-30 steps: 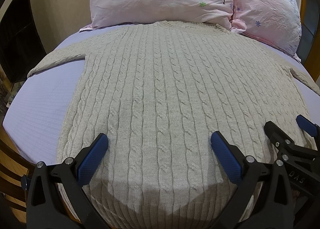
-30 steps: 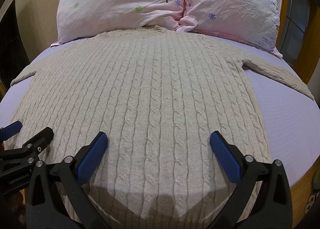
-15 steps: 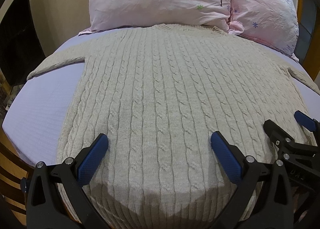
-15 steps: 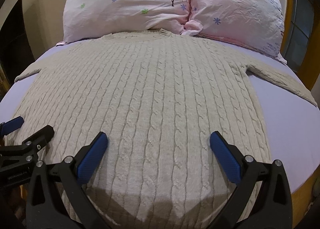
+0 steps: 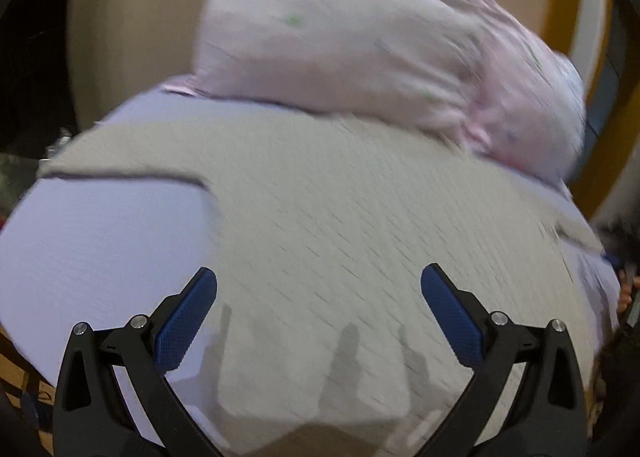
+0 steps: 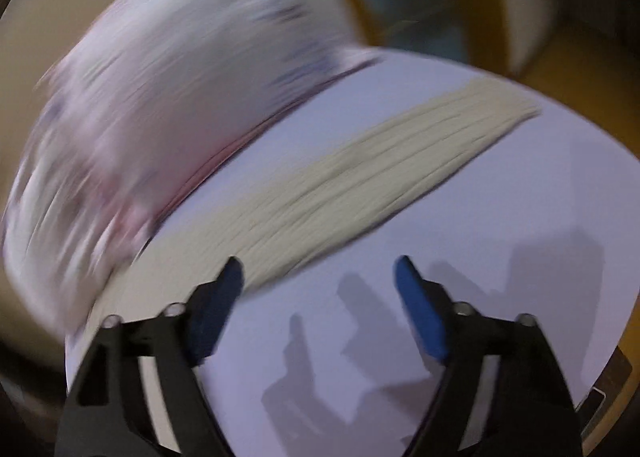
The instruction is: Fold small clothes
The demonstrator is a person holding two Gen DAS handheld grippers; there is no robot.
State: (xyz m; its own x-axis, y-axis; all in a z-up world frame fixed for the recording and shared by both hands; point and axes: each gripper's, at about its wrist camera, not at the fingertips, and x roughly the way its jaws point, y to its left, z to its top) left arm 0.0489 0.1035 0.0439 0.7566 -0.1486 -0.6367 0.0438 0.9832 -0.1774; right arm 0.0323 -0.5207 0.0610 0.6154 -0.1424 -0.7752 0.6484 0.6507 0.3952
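Lavender sheeting covers the bed (image 5: 100,241), and both views are smeared by motion blur. At the head of the bed lie pink pillows (image 5: 360,57) with small printed flecks, set against a beige wall, with an amber wooden frame showing at the right edge.

Seen from the left wrist, the cream sweater (image 5: 360,217) lies flat across the bed, its top edge running up to the pillows and one sleeve (image 5: 120,161) stretching out to the left over the sheet. The left gripper (image 5: 319,313) hovers over the lower part of the sweater with its jaws wide apart and nothing between them; the left blue pad (image 5: 186,321) sits over the sheet just beside the sweater's side edge, the other over the knit. Shadows of the fingers fall on the fabric below.

Seen from the right wrist, the other sleeve (image 6: 380,185) runs diagonally across the sheet, from near the left finger up toward the far right. The right gripper (image 6: 320,309) has its jaws spread wide and empty, over bare sheet just beside the sleeve's lower end. Whether the left finger touches the sleeve cannot be told through the blur.
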